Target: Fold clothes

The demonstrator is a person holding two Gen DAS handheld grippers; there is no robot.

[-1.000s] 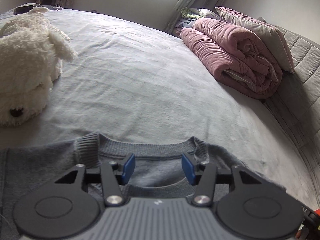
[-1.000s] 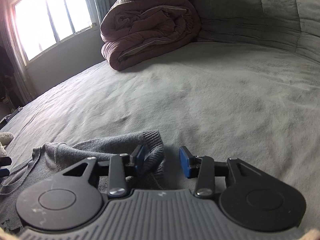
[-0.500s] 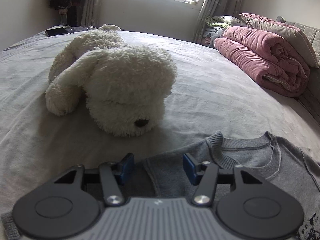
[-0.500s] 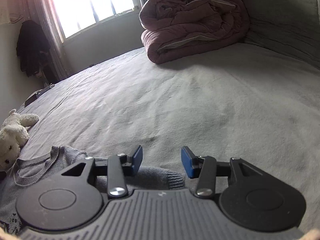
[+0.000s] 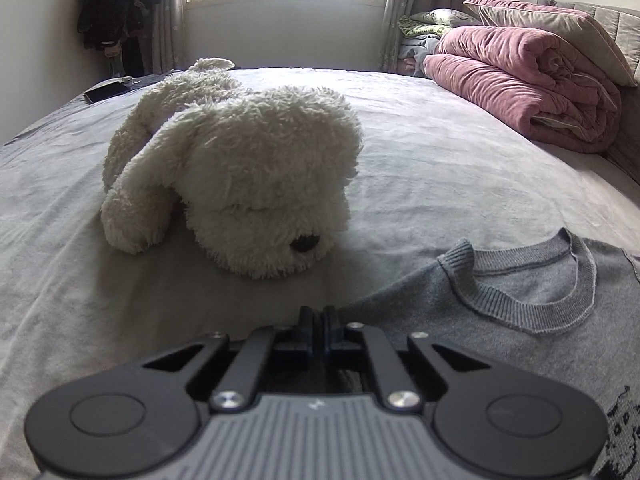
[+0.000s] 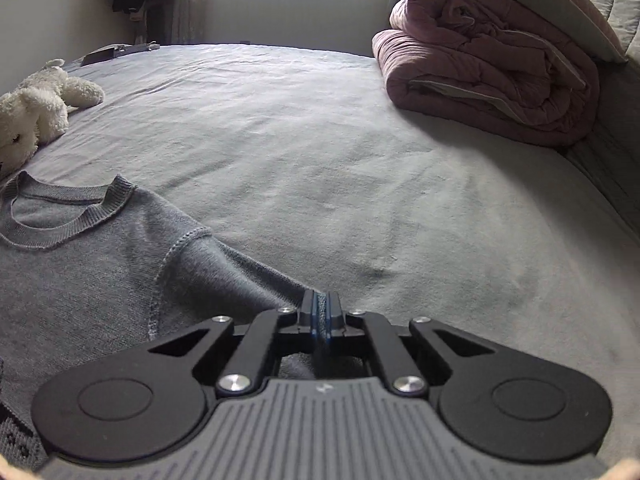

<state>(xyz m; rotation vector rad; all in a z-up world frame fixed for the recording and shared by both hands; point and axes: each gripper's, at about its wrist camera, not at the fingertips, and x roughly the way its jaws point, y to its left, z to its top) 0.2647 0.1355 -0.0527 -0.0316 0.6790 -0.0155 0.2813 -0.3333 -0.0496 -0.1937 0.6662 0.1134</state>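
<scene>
Beside the plush dog (image 5: 248, 168), my left gripper (image 5: 319, 320) and right gripper (image 6: 320, 312) each pinch a sweater (image 6: 100, 264) sleeve, set to fold inward.

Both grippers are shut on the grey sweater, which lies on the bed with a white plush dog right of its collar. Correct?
Not quite. The plush dog lies left of the sweater collar, as the right wrist view shows. The rest holds: left gripper and right gripper are both shut on the sweater on the bed.
</scene>
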